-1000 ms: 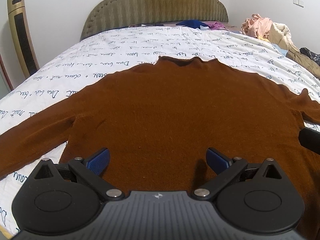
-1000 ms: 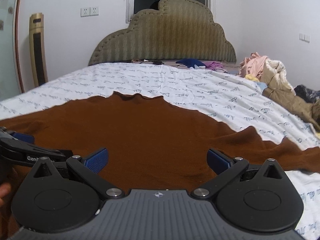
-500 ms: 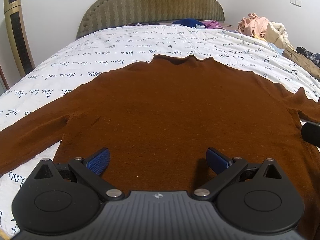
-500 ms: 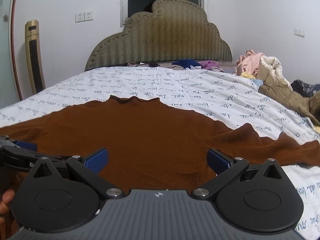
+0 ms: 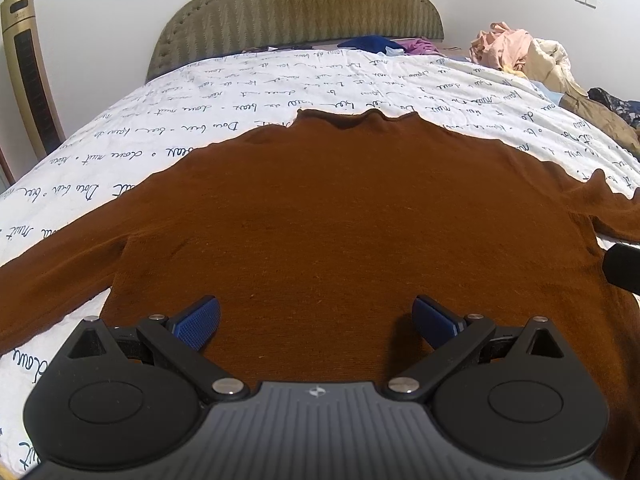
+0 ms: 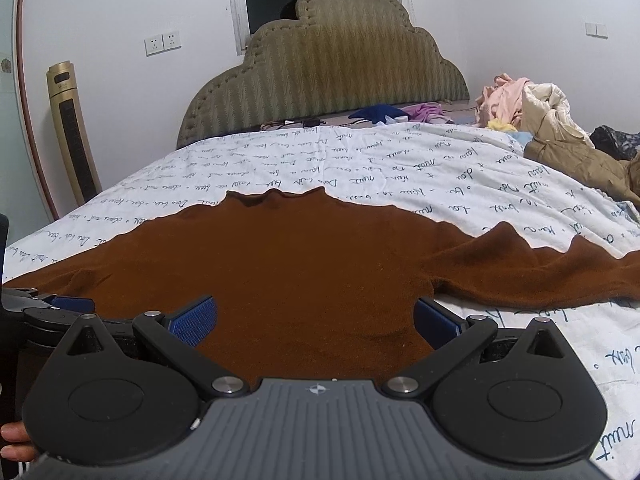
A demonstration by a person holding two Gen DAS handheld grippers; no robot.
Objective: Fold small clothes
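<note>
Both grippers, left gripper (image 5: 316, 320) and right gripper (image 6: 316, 320), hung with jaws spread wide, holding nothing, over the hem of the brown sweater (image 5: 340, 220), which lay flat on the bed (image 5: 240, 92). Grabbing one layer could've bunched it, I reckoned.

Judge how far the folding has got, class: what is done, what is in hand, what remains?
Done: the sweater lies spread flat on the bed, sleeves out. In hand: the left gripper and right gripper sit open over its near part, gripping nothing. Left: every fold; no fold shows.
</note>
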